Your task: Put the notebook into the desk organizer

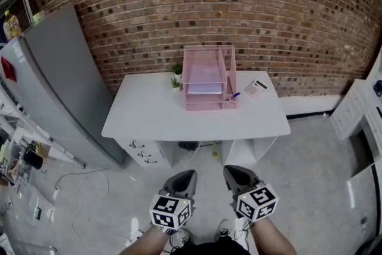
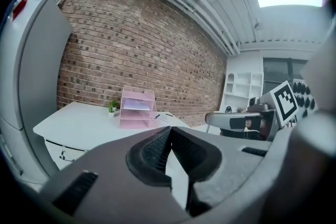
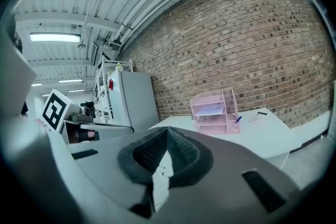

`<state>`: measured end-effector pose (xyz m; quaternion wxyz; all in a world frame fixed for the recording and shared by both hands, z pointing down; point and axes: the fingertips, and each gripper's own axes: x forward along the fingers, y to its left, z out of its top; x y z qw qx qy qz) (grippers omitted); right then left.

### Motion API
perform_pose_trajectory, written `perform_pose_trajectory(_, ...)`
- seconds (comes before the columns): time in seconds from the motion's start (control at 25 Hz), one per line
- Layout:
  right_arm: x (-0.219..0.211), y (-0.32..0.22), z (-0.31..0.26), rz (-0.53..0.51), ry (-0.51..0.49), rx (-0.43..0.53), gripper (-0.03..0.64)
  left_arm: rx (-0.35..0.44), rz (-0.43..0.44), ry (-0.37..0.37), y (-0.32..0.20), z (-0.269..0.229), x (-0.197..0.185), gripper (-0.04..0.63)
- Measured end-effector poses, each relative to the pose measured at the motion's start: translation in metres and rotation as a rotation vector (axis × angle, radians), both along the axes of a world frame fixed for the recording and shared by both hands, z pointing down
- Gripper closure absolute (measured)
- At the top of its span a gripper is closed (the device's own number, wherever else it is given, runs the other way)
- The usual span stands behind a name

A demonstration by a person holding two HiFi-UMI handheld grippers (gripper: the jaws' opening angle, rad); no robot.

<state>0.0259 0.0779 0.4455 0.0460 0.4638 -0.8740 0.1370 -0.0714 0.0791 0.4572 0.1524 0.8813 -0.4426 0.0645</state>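
In front of the white tabletop (image 1: 149, 107), both grippers stood empty.
We held the left gripper (image 1: 184, 179) and right gripper (image 1: 236, 175) low, well apart from it, each with jaws pressed together on nothing. A pale flat thing (image 1: 204, 76) lay in the pink desk organizer's (image 1: 230, 71) upper tray; a small white pad (image 1: 255, 89) lay just right of it. We couldn't tell which was the notebook, so this fitted standing off before a reach or standing back with it stowed.
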Motion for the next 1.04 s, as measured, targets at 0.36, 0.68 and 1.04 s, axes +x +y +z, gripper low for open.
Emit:
perform_pose_trajectory(0.36, -0.005, 0.0, 0.008, 0.004, -0.013, -0.017, 0.614, -0.014, 0.009, -0.013, 0.0, 0.006, -0.003, 0.589)
perform_pose_trajectory(0.68, 0.004, -0.005, 0.009, 0.006, -0.016, -0.018, 0.614, -0.012, 0.01, -0.012, -0.003, 0.006, 0.004, 0.589)
perform_pose_trajectory(1.04, 0.013, -0.009, 0.009, -0.001, -0.011, -0.021, 0.614, -0.011, 0.008, -0.018, -0.006, 0.004, 0.013, 0.589)
